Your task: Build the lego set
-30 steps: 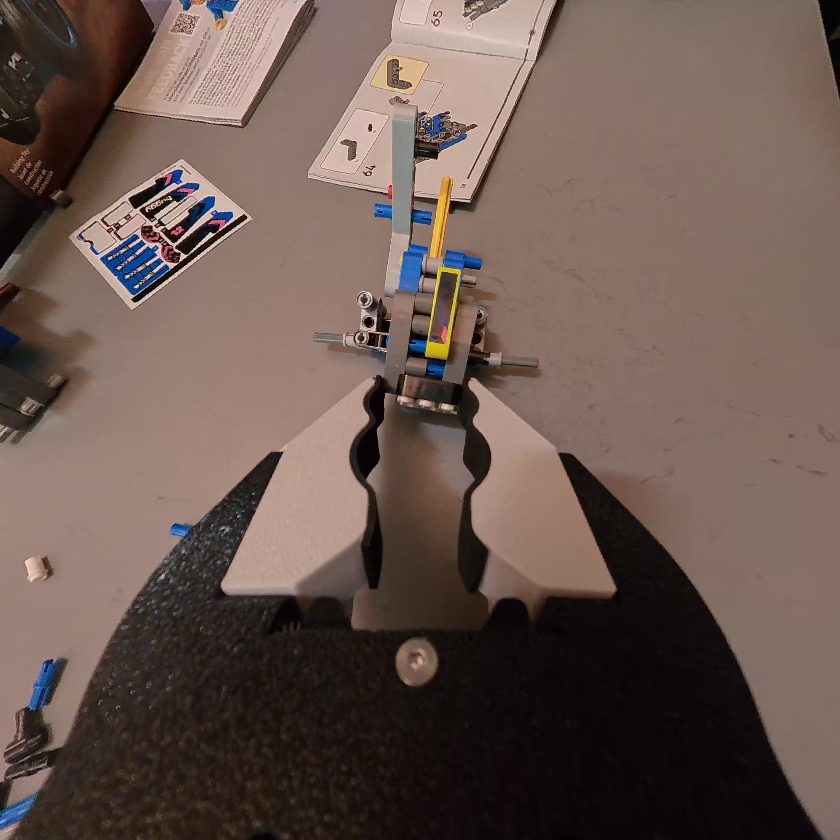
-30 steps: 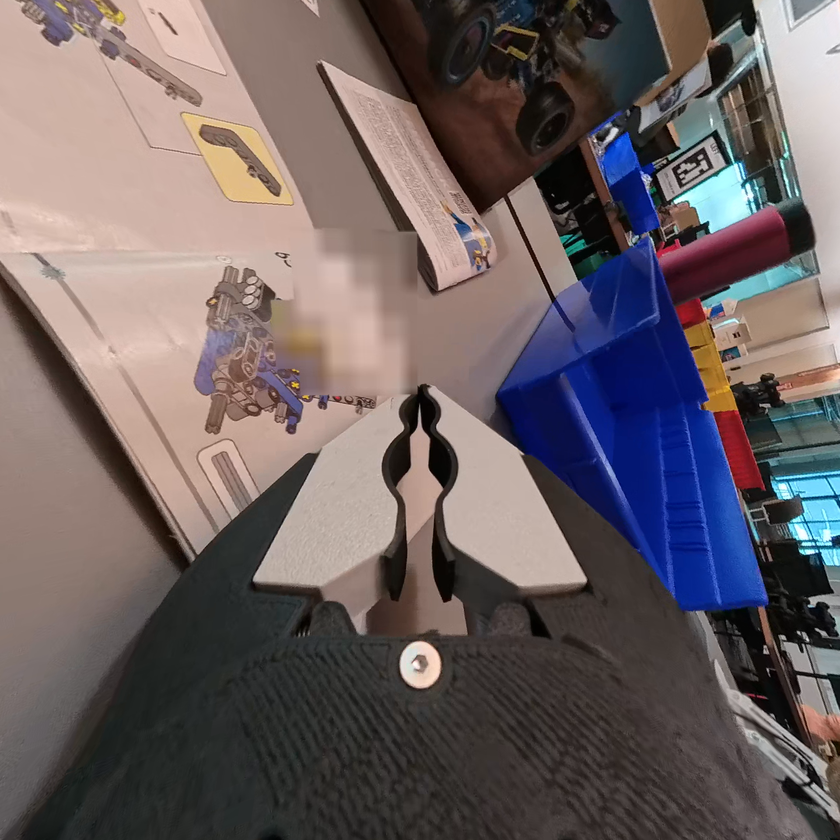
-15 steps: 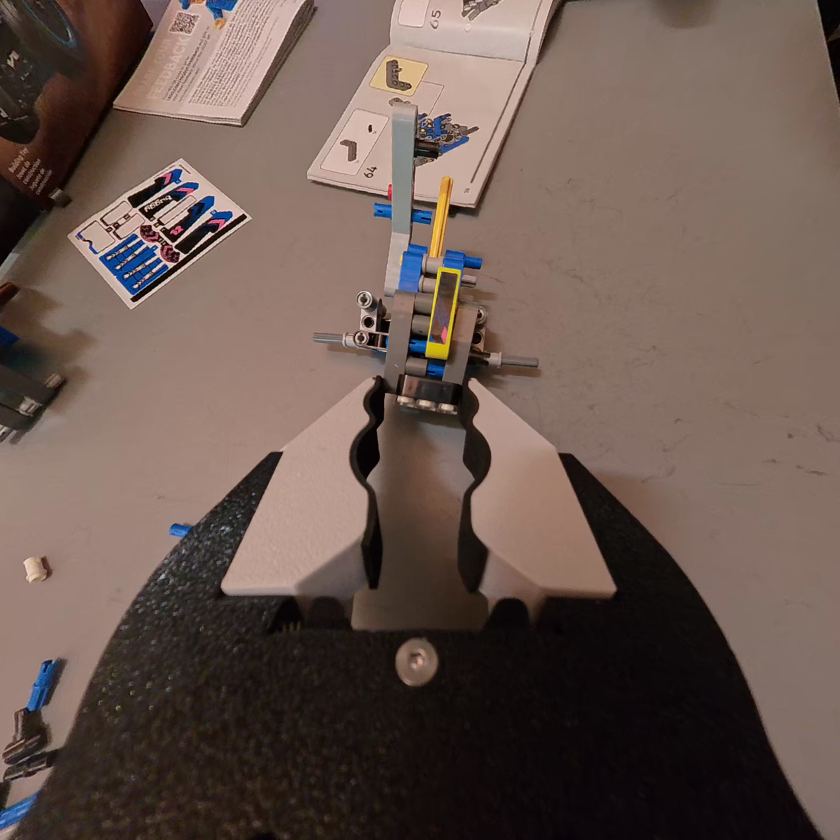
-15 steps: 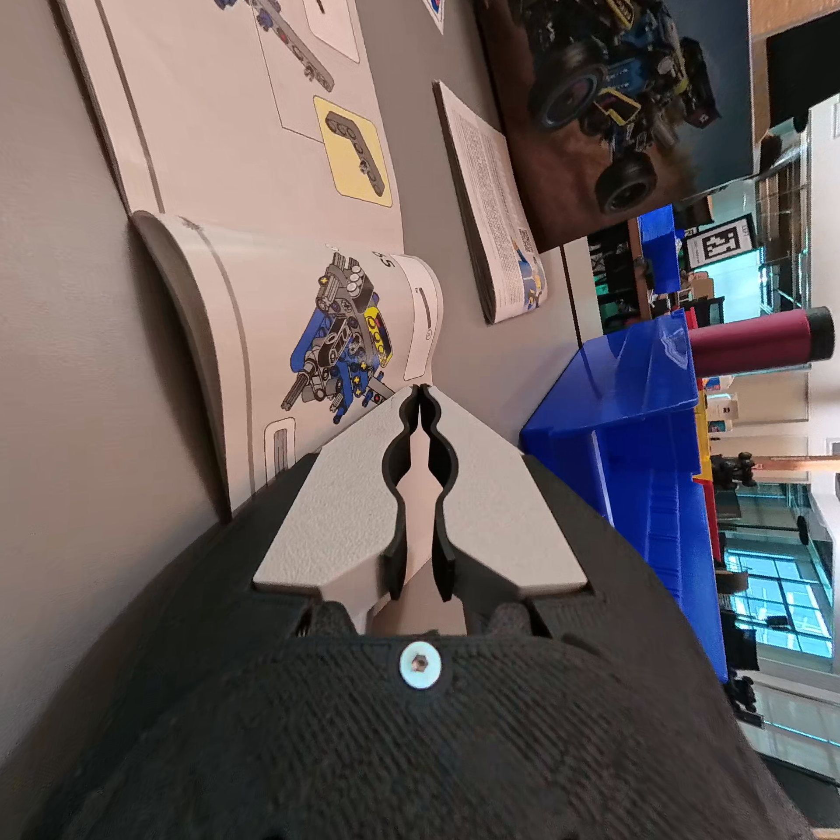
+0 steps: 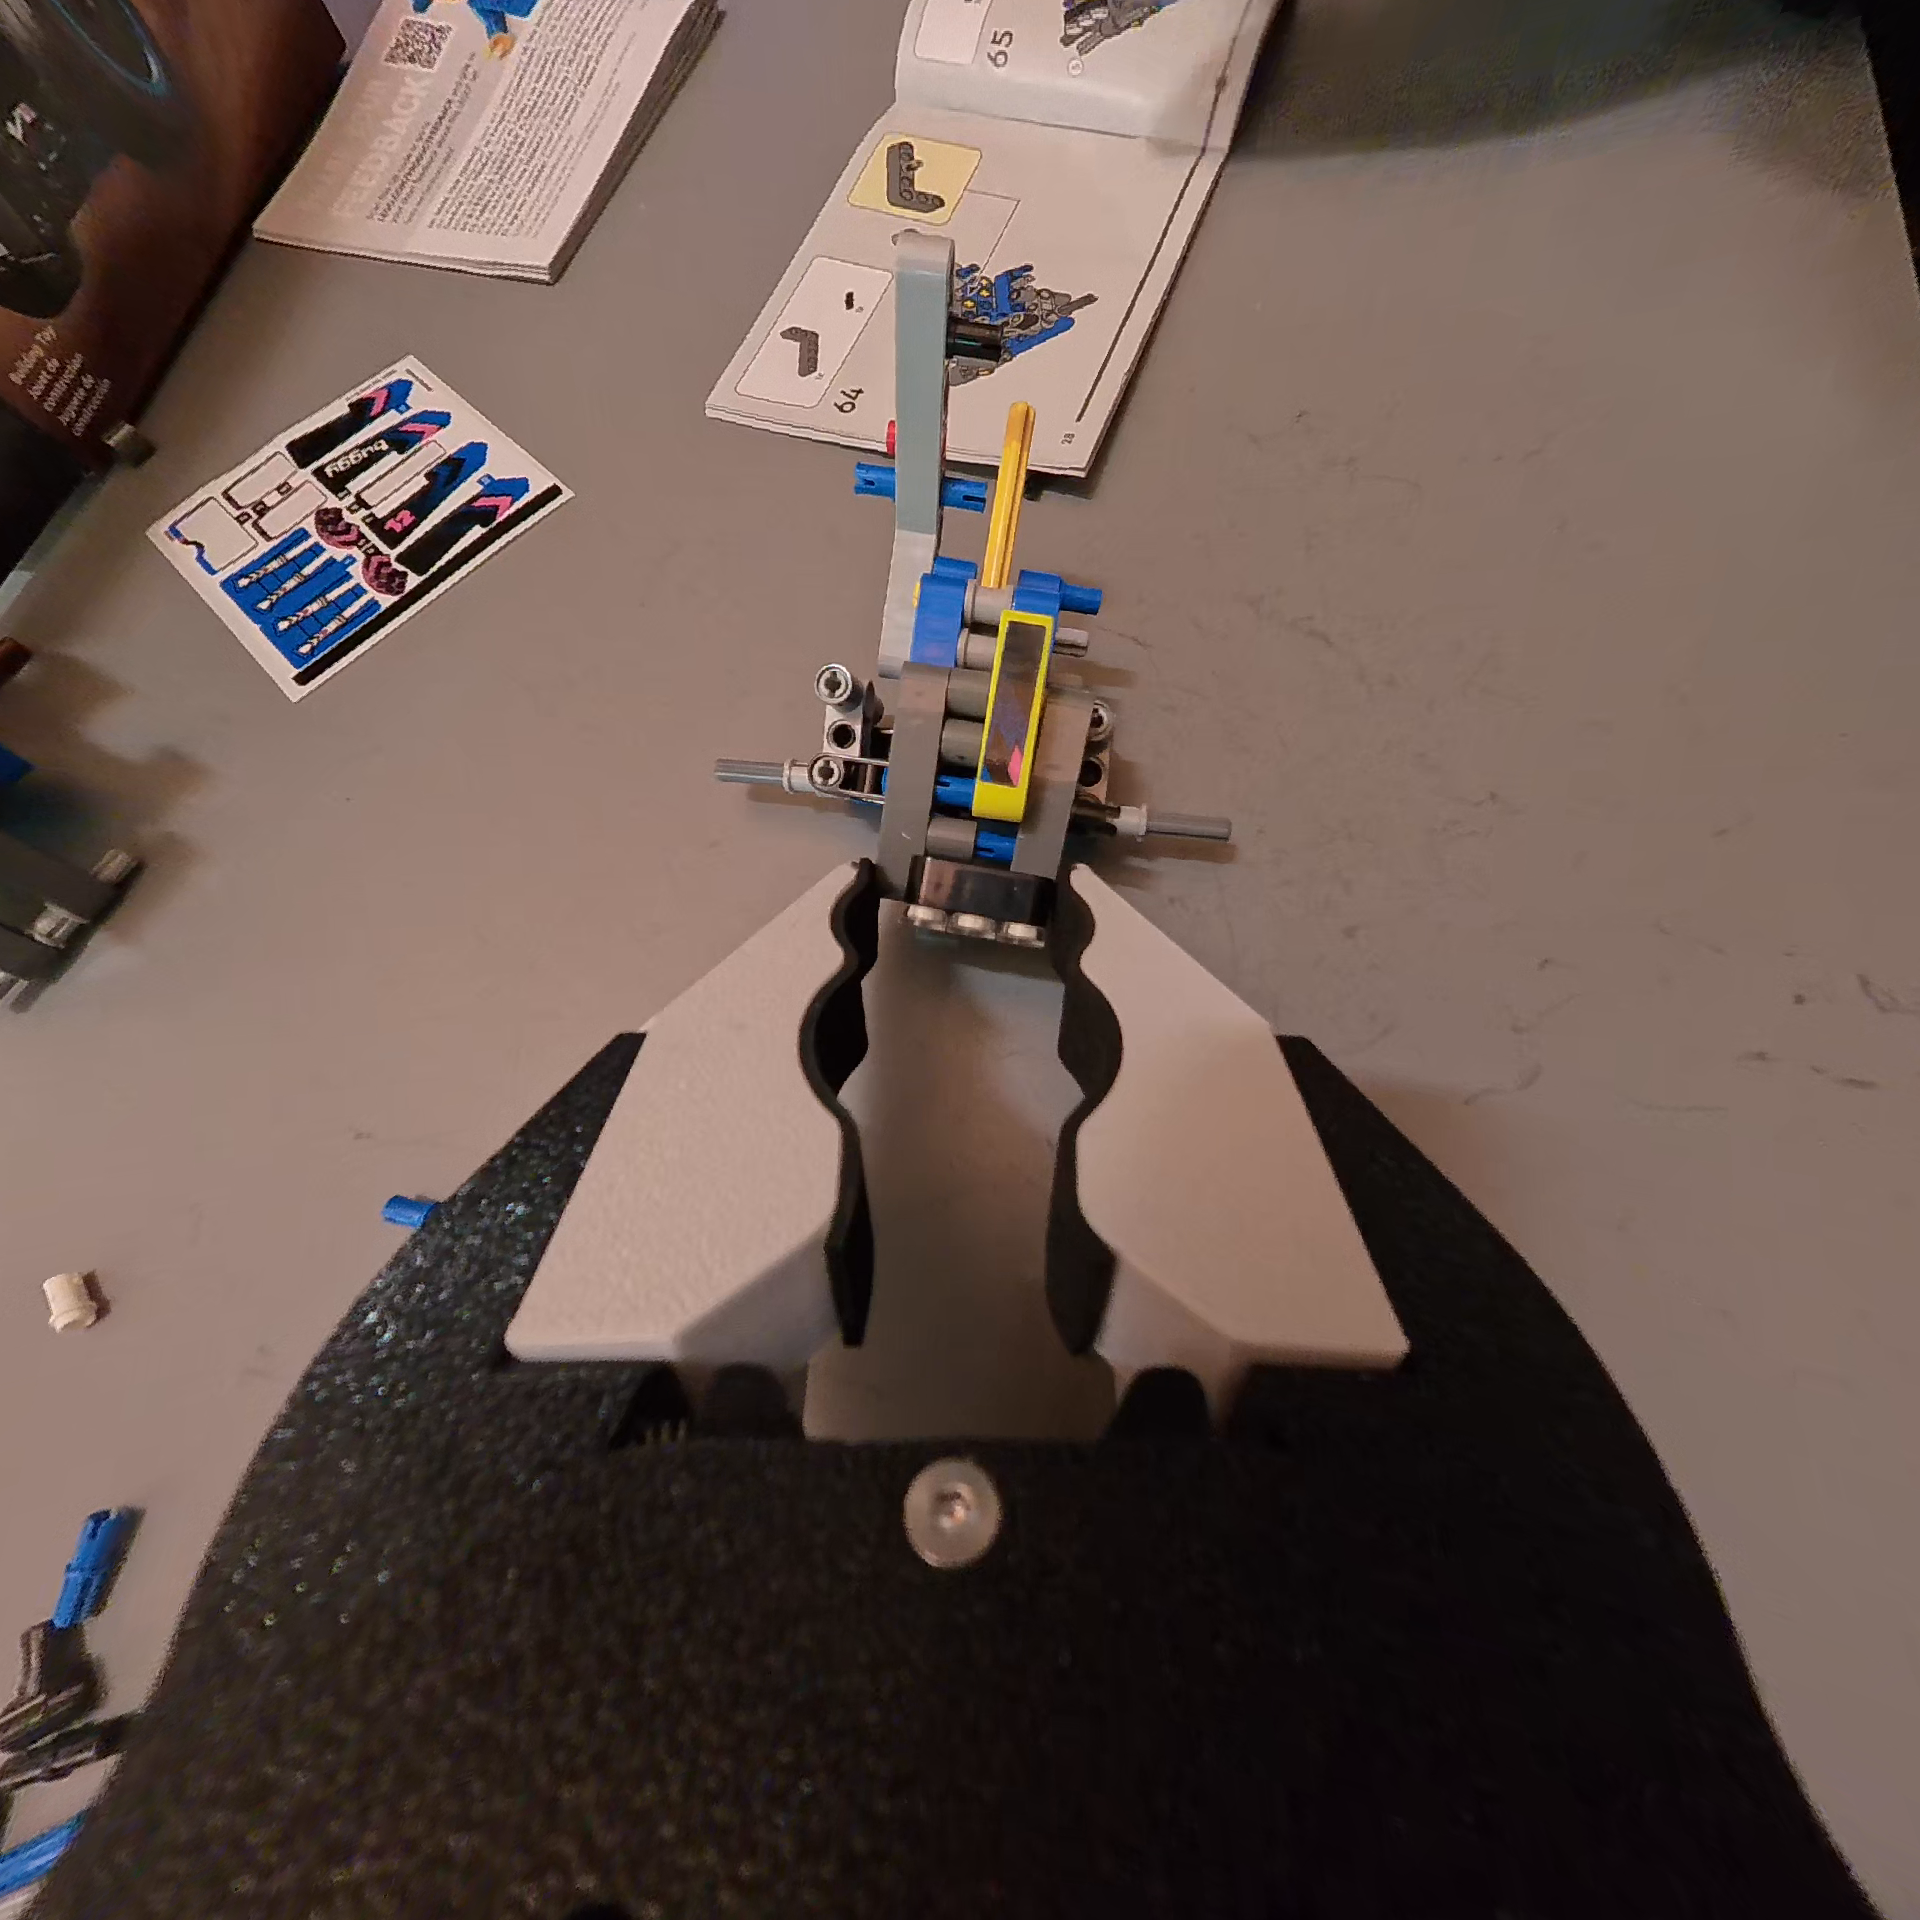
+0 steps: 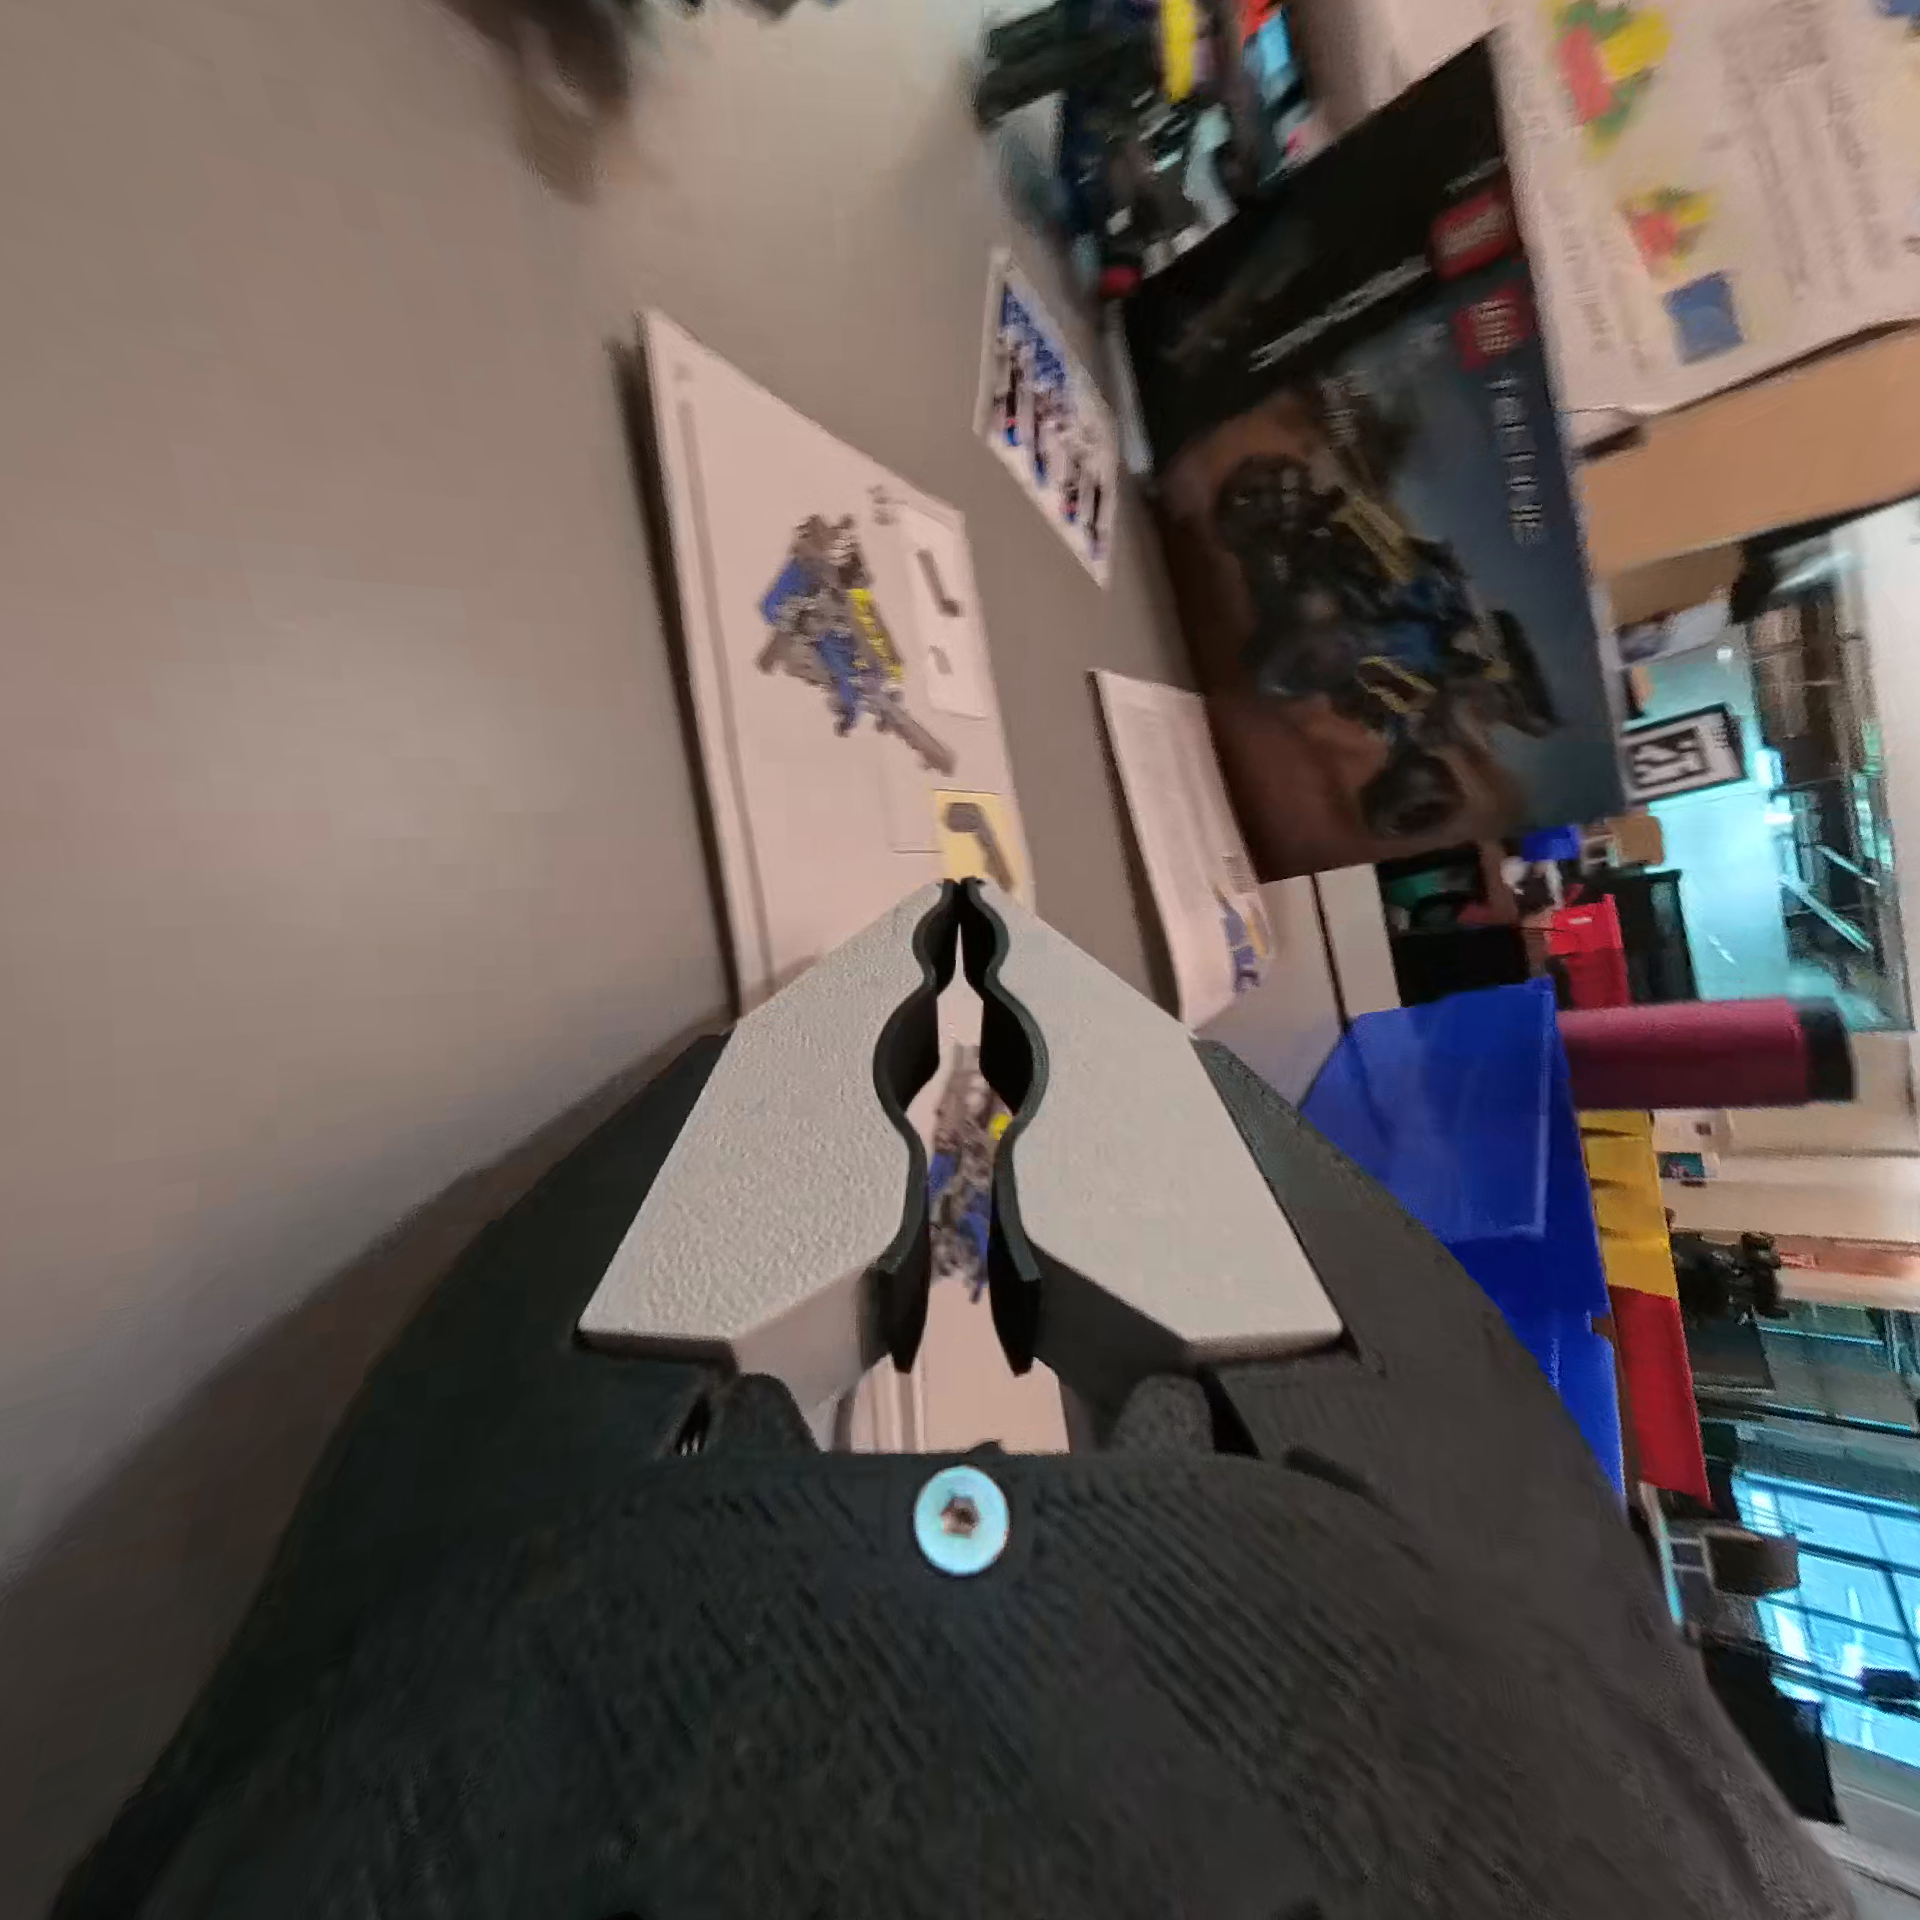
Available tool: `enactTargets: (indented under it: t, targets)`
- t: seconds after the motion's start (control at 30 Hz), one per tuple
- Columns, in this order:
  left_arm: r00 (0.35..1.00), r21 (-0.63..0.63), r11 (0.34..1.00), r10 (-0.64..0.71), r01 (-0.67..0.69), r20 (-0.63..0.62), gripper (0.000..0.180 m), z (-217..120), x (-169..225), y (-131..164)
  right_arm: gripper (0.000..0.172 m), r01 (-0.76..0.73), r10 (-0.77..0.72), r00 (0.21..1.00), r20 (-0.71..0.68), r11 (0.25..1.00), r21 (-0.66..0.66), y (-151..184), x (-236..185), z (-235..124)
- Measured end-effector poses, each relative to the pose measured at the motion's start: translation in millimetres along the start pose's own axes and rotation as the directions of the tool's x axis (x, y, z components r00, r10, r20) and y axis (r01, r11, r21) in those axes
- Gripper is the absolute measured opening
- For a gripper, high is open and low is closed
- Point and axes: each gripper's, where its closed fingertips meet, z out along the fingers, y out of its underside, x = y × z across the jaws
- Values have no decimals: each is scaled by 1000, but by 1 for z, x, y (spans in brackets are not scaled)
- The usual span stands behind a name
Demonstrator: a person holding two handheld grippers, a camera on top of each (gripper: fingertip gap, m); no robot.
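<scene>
No change is recorded at the left gripper (image 5: pixel 961 888) since the earlier frames: the brick assembly (image 5: pixel 971 727) is kept clamped at its dark near end, standing on the grey table (image 5: pixel 1507 935). The right gripper (image 6: pixel 961 883) is seen to have swung across the open instruction booklet (image 6: pixel 831 665); its fingertips are clenched together on nothing (view blurred). Counted: two booklets, the second closed (image 5: pixel 488 135); one sticker sheet (image 5: pixel 358 525); one box (image 6: pixel 1382 540); one blue bin (image 6: pixel 1455 1132). Bare tabletop is left to the right of the assembly.
</scene>
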Motion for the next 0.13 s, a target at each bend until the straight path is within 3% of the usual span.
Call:
enactTargets:
  t: [0.13]
  targets:
    - [1000,0,1000,0,0,-1,30,0,0,0,0,80,-74,992,105,995,-61,6,-27,16]
